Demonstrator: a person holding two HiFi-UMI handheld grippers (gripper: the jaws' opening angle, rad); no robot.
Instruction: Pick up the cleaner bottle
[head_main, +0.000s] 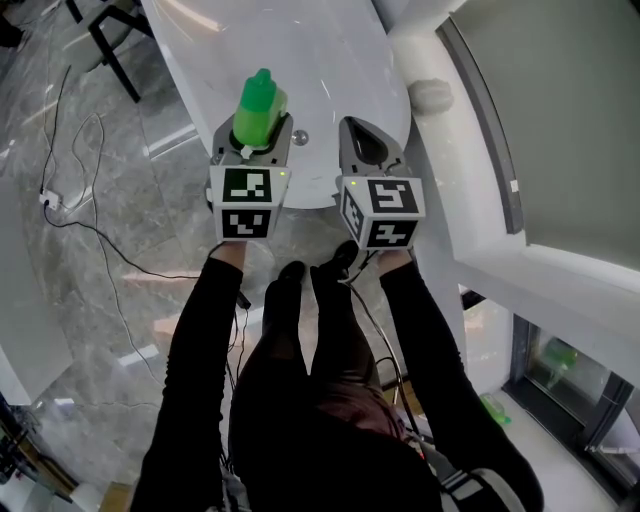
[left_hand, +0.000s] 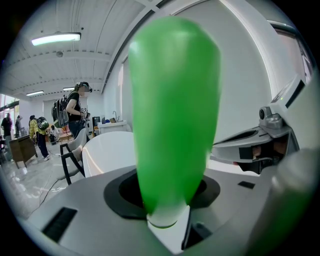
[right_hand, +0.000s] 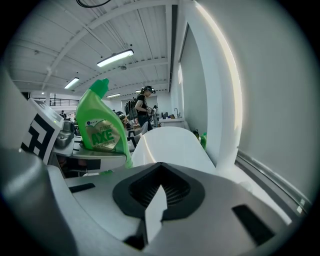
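Observation:
The green cleaner bottle stands upright between the jaws of my left gripper, which is shut on it, over the near end of the white table. In the left gripper view the bottle fills the middle, its base down in the left gripper. My right gripper hangs just right of the left one, apart from the bottle, jaws together and empty. The right gripper view shows the bottle with its label at the left, beyond the right gripper.
A white window ledge and frame run along the table's right side, with a grey round object on it. A dark chair stands at the far left and cables lie on the marble floor. A person stands far off.

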